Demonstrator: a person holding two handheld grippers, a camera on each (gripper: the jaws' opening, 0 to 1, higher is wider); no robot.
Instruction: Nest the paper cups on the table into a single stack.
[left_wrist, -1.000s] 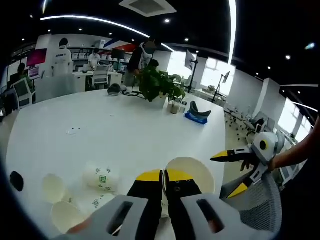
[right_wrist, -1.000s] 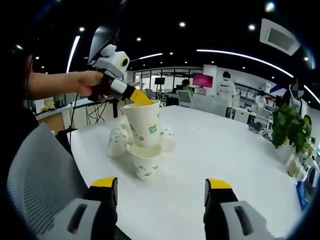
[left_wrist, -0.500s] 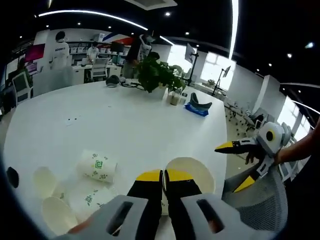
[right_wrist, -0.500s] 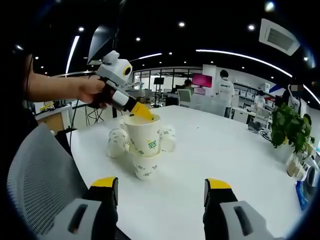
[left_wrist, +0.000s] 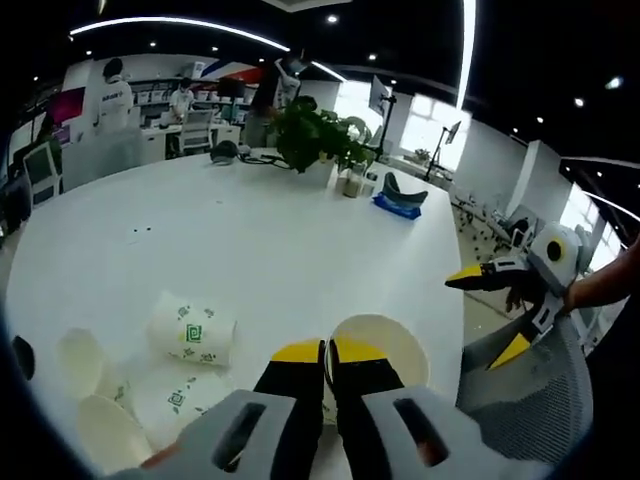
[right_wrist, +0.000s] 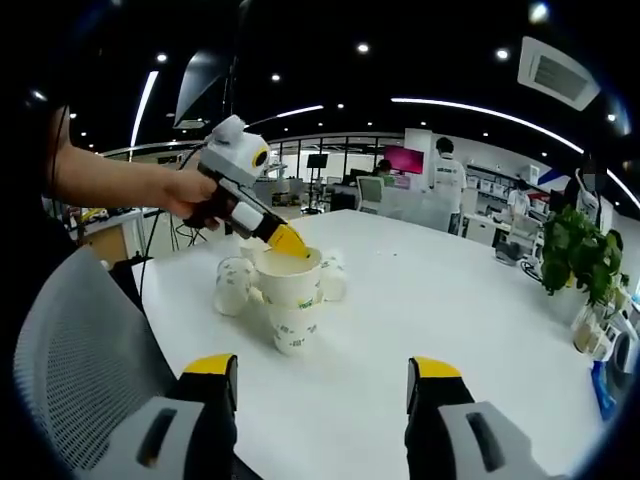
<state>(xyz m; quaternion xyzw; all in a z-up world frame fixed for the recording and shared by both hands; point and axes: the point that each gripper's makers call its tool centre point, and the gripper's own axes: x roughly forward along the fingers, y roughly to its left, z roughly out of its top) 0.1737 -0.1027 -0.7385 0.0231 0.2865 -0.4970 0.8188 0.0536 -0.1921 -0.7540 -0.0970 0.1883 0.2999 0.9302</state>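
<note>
Left fingers pinching a cup rim, seating it into the upright cup below.

My left gripper (right_wrist: 290, 243) has its fingers closed tight on the rim of the held cup (right_wrist: 289, 277), one finger inside and one outside, so the mouth stays round and level; in the right gripper view that cup sits partway down in the upright cup (right_wrist: 296, 330) near the tabletop (right_wrist: 420, 300) edge, which I judge to be mid-nesting; loose cups (left_wrist: 192, 329) lie on their sides or stand just beside, clustered near for later picks; my right gripper (right_wrist: 322, 380) hangs back, fingers wide open and empty, well apart from the stack, I'd say to keep clear and ready.
</note>
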